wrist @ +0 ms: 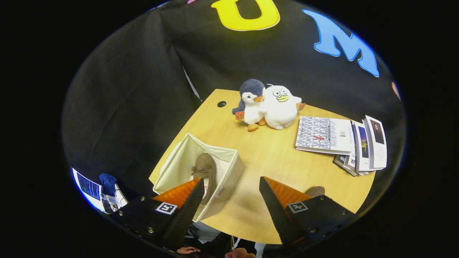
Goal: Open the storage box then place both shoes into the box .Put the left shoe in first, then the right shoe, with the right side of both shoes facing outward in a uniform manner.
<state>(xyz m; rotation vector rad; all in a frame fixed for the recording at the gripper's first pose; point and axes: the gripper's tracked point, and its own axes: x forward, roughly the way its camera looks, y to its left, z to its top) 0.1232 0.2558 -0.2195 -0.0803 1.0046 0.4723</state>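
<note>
Brown left shoe [205,172] is seen in the open box [229,157]; claw [231,186] is spread, empty; right shoe [316,191] is judged due next.

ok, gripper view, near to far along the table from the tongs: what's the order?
Open tongs, nothing held → storage box with one shoe inside → plush penguin beside white plush duck → booth wall.

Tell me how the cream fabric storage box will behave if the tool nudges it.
The cream fabric storage box looks soft-walled, so it would probably dent rather than resist. Holding just one brown shoe, it is likely light and may slide on the smooth wooden table. The tool is open, holding nothing.
</note>
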